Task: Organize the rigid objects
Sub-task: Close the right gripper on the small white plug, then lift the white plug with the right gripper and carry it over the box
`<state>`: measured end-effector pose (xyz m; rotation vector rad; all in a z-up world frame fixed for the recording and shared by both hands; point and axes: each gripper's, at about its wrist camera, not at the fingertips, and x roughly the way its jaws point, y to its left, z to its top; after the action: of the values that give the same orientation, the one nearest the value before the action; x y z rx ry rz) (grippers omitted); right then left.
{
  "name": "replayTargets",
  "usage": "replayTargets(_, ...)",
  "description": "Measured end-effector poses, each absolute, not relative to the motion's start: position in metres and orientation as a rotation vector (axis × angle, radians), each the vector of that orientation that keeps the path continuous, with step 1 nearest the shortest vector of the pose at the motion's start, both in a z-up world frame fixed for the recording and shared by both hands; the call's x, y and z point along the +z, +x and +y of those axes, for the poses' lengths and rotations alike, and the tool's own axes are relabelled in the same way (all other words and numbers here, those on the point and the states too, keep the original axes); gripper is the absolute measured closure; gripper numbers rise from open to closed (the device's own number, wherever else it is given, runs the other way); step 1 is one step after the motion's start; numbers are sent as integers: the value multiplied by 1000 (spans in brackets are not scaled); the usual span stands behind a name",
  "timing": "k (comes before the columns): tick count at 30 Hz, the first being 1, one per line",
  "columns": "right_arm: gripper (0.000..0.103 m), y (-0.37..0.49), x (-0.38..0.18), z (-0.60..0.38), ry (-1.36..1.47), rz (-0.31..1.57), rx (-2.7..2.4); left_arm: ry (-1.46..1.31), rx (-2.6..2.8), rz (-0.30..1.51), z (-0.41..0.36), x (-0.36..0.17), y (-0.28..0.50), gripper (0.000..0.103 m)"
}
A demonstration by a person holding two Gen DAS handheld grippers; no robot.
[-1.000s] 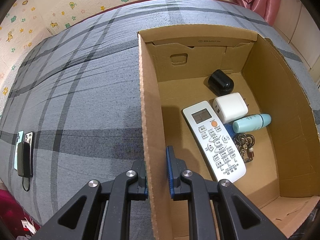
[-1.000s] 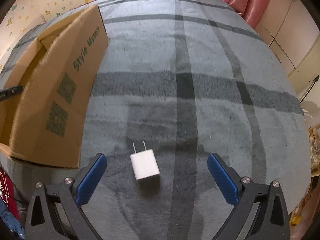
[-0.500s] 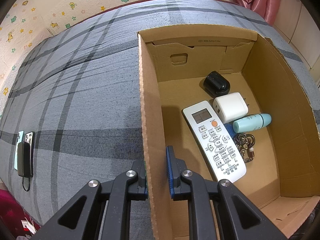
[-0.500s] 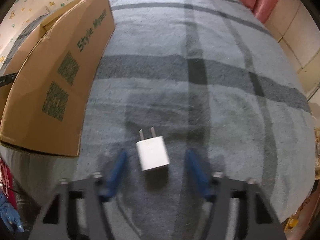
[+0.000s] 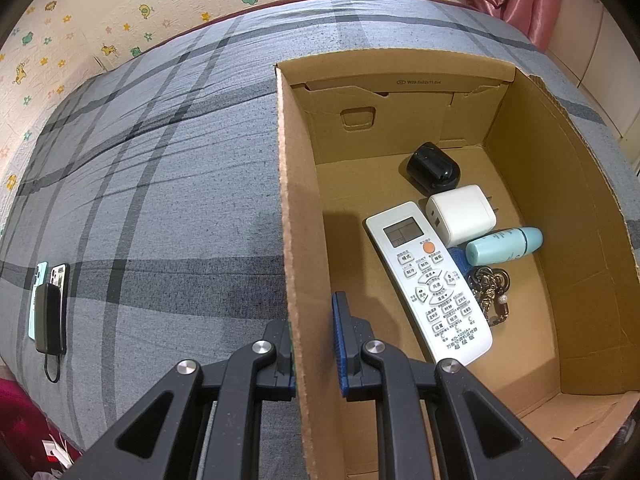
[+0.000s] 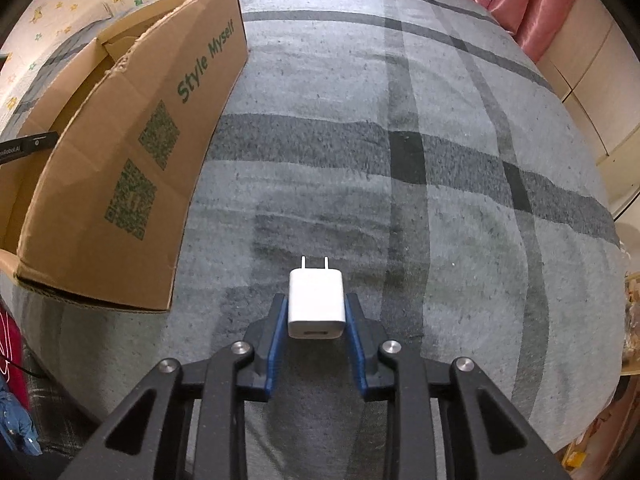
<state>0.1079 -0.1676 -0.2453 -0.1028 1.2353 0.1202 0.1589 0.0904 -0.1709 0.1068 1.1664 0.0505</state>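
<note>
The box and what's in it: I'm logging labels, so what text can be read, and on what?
"Style Myself": cardboard box, outer side.
"W29.5x22x11.5x4": box's inner flap, last characters unsure.
"KD-1000A": remote control, near its bottom end; button labels too small.
Teal bottle: print too small.

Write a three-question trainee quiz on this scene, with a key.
1. True or false: the left gripper is clamped on the cardboard box wall.
2. What does the right gripper hold? A) remote control B) small white charger C) teal bottle
3. Fill in: the remote control lies inside the ____.

Key:
1. True; the jaws pinch the wall.
2. B; the pads have just closed onto the small white charger, prongs pointing away.
3. Box, beside a larger white charger, teal bottle and black case.
</note>
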Motion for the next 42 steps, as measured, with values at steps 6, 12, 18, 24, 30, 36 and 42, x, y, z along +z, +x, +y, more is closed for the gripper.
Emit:
replayTargets(6, 74, 107, -235, -171, -99, 1222, 113, 106, 50, 1167, 90, -171, 159, 89)
replayTargets(12, 74, 107, -229, -177, -104, 1202, 112, 106, 49, 1167, 91, -171, 159, 89)
replayTargets(18, 74, 108, -210, -176, -112, 1174, 110, 104, 47, 1167, 92, -172, 159, 89)
replayTargets(24, 74, 114, -188, -170, -123, 1140, 114, 105, 46, 1166, 92, -172, 159, 89)
replayTargets(30, 74, 125, -168, -161, -132, 1102, 127, 103, 44, 1167, 93, -172, 159, 89)
replayTargets(36, 74, 136, -152, -150, -141, 1065, 141, 101, 43, 1167, 94, -172, 159, 89)
replayTargets(42, 74, 145, -138, -137, -148, 1036, 163, 99, 41, 1168, 94, -172, 159, 89)
